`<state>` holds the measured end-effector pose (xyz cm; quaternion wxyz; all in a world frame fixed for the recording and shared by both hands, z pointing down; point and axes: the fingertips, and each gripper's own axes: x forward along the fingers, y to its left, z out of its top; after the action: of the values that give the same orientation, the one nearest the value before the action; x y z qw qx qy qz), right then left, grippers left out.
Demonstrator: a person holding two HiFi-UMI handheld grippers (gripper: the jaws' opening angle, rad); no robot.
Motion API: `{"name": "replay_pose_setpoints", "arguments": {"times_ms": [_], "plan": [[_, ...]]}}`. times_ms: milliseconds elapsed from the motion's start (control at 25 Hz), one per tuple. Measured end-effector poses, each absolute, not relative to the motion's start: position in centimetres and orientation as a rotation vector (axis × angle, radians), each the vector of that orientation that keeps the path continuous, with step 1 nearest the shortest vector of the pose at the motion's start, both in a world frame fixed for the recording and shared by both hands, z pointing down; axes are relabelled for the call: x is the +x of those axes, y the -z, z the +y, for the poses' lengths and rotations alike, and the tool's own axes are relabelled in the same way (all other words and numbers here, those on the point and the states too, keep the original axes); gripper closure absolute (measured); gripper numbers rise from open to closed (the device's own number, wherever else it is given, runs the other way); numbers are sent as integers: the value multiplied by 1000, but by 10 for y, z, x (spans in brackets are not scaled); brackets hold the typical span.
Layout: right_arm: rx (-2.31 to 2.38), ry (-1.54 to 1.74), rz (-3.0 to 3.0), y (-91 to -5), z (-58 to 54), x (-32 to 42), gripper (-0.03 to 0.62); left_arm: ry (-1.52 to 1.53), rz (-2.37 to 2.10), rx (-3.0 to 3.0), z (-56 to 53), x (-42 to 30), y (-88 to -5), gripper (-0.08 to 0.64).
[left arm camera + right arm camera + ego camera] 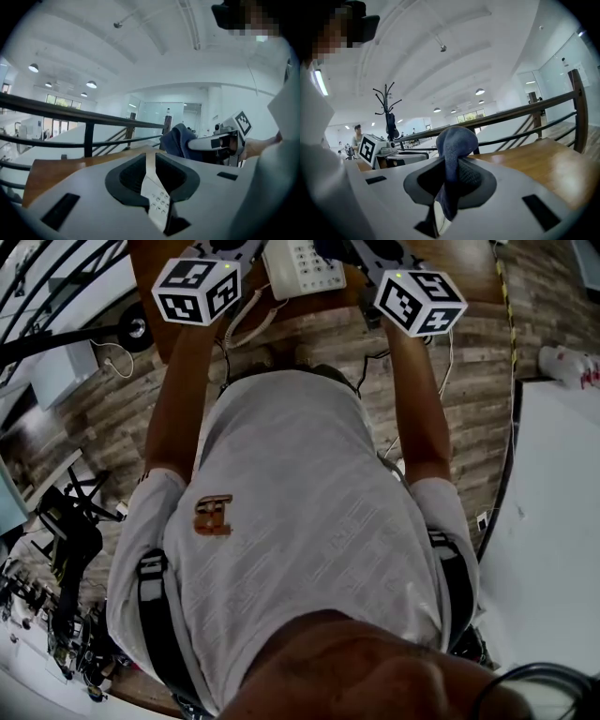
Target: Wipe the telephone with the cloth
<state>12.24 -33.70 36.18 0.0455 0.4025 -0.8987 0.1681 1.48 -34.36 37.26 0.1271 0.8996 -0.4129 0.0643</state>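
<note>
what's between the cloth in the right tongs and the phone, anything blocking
Nothing visible does. The dark blue fabric cloth hangs pinched in the tongs of the right gripper. The white plastic push-button telephone shows just past the cloth's lower end, with no other object between them.

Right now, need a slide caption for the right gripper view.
Right gripper clamping a bunched blue cloth, wooden table behind.
</note>
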Motion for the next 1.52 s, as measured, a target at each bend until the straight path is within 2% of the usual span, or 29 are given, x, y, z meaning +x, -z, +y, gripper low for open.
{"name": "replay_pose_setpoints", "arguments": {"times_ms": [320,720,1520], "plan": [[1173,-277,-2920,-313,-318,97,520,-28,-1265,2782,-328,20,-324,532],[1128,-62,-3090,-282,-297,87,520,152,-1319,2840,-315,15,-295,541],[1117,-39,-3100,-285,-295,79,522,168,-1306,2851,-316,17,-290,541]]}}
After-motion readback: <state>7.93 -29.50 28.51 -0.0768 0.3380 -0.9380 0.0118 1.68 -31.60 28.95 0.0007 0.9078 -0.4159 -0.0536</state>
